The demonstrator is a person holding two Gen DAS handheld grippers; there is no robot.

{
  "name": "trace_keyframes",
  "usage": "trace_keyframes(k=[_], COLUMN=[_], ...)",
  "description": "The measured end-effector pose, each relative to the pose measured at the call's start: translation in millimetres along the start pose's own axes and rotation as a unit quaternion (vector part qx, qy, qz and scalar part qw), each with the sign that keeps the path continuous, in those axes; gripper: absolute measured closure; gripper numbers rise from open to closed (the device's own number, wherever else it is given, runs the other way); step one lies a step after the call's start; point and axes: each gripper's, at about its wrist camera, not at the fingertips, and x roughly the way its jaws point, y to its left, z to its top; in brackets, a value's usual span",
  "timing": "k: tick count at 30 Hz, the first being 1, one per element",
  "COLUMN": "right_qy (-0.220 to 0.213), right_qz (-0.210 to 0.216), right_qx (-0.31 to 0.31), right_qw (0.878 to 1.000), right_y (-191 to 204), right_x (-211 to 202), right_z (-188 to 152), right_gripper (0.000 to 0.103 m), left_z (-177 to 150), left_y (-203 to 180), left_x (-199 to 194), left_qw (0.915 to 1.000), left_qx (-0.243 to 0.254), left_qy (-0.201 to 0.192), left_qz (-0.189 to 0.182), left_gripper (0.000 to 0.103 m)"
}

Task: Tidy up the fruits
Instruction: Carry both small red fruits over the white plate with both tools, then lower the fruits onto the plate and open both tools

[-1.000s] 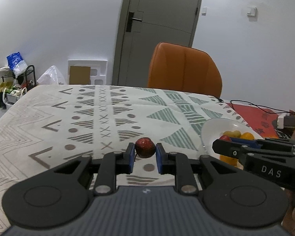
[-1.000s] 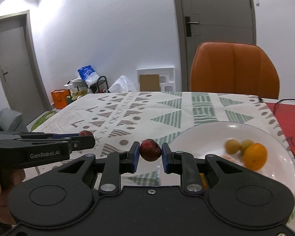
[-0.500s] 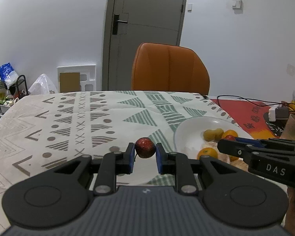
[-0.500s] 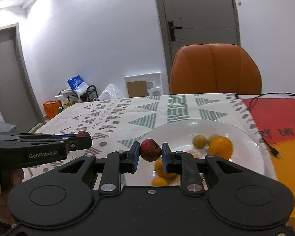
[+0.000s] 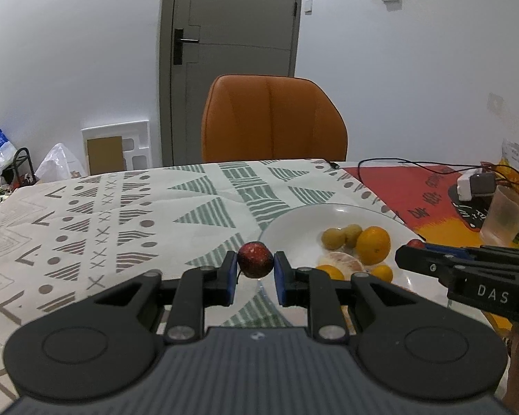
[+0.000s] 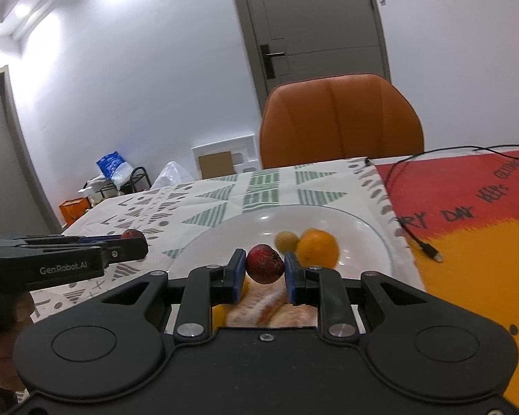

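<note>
Fingers (image 5: 231, 278) on the left gripper (image 5: 255, 276) are clamped on a small dark red fruit (image 5: 255, 259), blue pads pressing it from both sides. It hangs in the air just at the near left edge of the white plate (image 5: 287, 228), not quite over it as far as I can tell. The right gripper (image 6: 264, 278) has the same deal going: its pads squeeze a second red fruit (image 6: 264, 263), and that one is up over the plate itself, above the stuff already lying in it.

What's in the plate, from the left wrist view: a big orange (image 5: 373, 245) toward the middle, two small yellow-green fruits (image 5: 342, 237) touching each other just left of it, a peeled citrus piece (image 5: 340, 262) in front, and a couple of smaller oranges (image 5: 382, 272) at the near side, partly hidden behind the gripper. In the right wrist view the peeled piece is a blurry pale smear right under the gripper.

The plate sits on a table with a patterned cloth (image 5: 121, 214), close to where a red and yellow mat (image 6: 467, 221) starts. A frosted cup (image 5: 507, 216) stands on the far right; can't make out anything in it. An orange chair (image 5: 273, 117) is behind the table.
</note>
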Motion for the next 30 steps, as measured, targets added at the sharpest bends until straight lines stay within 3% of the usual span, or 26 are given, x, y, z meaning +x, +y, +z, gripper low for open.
trace_keyframes(k=[10,13,30], right_qy=[0.002,-0.001,0.005], right_qz=[-0.016,-0.022,-0.016], right_qx=[0.02,0.027,0.037], right_qw=[1.0,0.999,0.999], right_y=[-22.2,-27.8,-37.6], right_x=[-1.0,-0.5,-1.0], right_z=[-6.7,-7.9,-12.2], right_gripper=[0.08,0.071,0.071], left_z=[2.1,3.7,7.0], left_y=[-13.6,-16.5,-23.6], left_x=[18.7,24.5,35.2], left_qw=[0.9999,0.9998,0.9997], left_qx=[0.011,0.012,0.015], left_qy=[0.01,0.012,0.019], left_qz=[-0.005,-0.006,-0.002], left_gripper=[0.082,0.082,0.078])
